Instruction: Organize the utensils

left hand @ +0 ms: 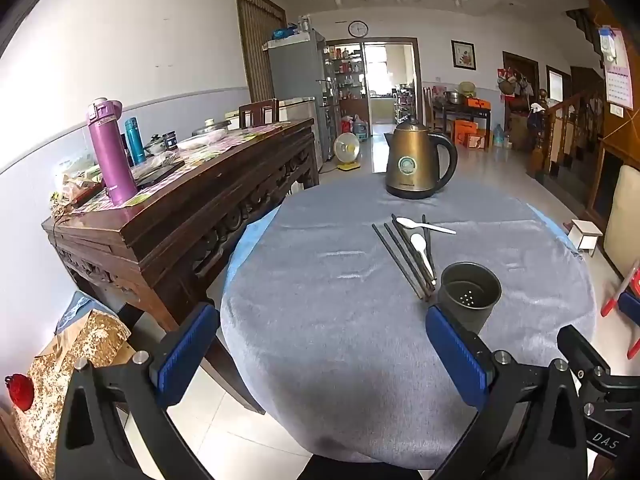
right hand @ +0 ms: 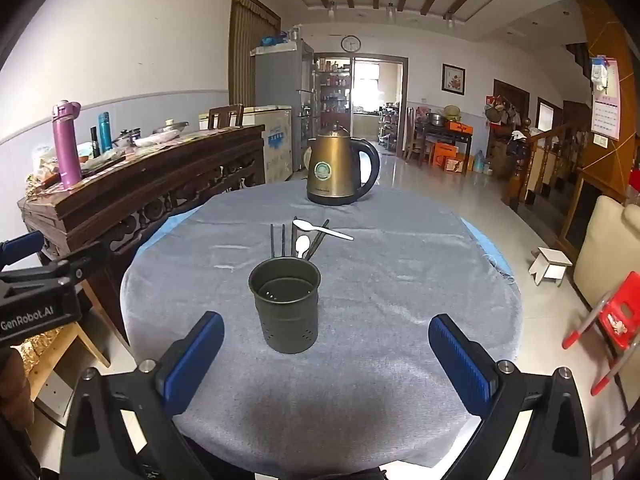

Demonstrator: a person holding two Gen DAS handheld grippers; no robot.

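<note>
Item: utensil holder (right hand: 285, 306), dark perforated cup, upright on grey-clothed surface (right hand: 400, 320), seen empty.
Item: chopsticks (left hand: 404, 258) and two white spoons (left hand: 423, 254), loose, lying just beyond holder at 12 o'clock in right view; long axes run roughly away from camera.
Right tongs (right hand: 326, 354): spread apart, nothing held, holder centred ahead.
Left tongs (left hand: 322, 342): spread apart, nothing held; utensils at 1 o'clock.
Judgement: right tongs nearer and better aligned.

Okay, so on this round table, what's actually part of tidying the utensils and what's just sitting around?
Part of the job:
- dark utensil holder, upright and empty
- black chopsticks lying flat
- two white spoons lying among them

Just sitting around:
- bronze kettle at the far edge
- purple flask on the wooden sideboard
- red stool on the floor
</note>
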